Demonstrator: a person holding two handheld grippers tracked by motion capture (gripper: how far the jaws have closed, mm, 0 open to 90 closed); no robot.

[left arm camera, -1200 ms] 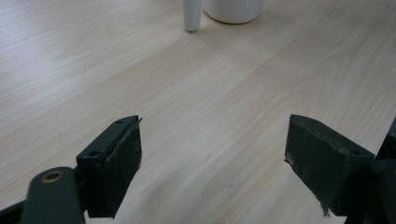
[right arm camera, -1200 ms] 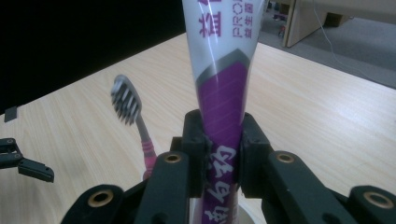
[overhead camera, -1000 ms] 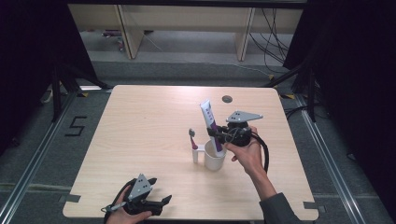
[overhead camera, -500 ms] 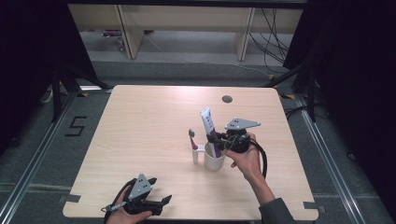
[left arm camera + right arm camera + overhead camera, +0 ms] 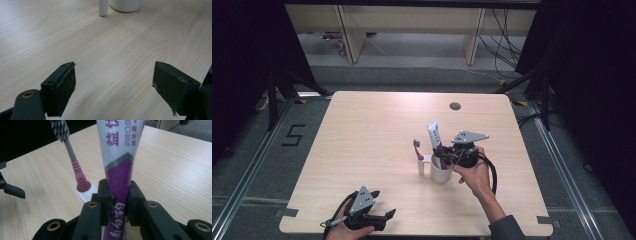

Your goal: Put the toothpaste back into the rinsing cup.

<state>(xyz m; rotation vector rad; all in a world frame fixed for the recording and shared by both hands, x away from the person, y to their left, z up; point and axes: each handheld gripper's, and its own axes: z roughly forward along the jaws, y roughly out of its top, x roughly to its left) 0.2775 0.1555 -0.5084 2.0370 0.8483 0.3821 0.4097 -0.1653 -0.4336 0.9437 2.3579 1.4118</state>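
1. The right gripper (image 5: 446, 154) is clamped on a white and purple plastic toothpaste tube (image 5: 435, 137); in the right gripper view both black pads press the purple lower part of the tube (image 5: 117, 170) from either side.
2. The tube stands nearly upright, its flat crimped end at the top and its lower end down inside a white round cup (image 5: 441, 172), at the cup's far-right part.
3. The cup stands on the pale wooden bench (image 5: 377, 125), a little right of its middle and nearer the near edge than the far one.
4. A small white holder (image 5: 422, 163) juts from the cup's left side; a toothbrush with a red and grey handle and dark bristles (image 5: 417, 148) stands upright in it, bristles at the top, just left of the tube and apart from it.
5. The person's right hand (image 5: 474, 175) carries that gripper from the near right, with a black cable looping beside the wrist.
6. The left gripper (image 5: 379, 220) lies low at the near-left edge of the bench, well apart from the cup, held in the left hand (image 5: 343, 231).
7. Its jaws stand wide apart with bare bench between them; the left gripper view shows the cup's base (image 5: 125, 5) far ahead.
8. A small dark round hole (image 5: 455, 106) sits in the bench near the far edge.
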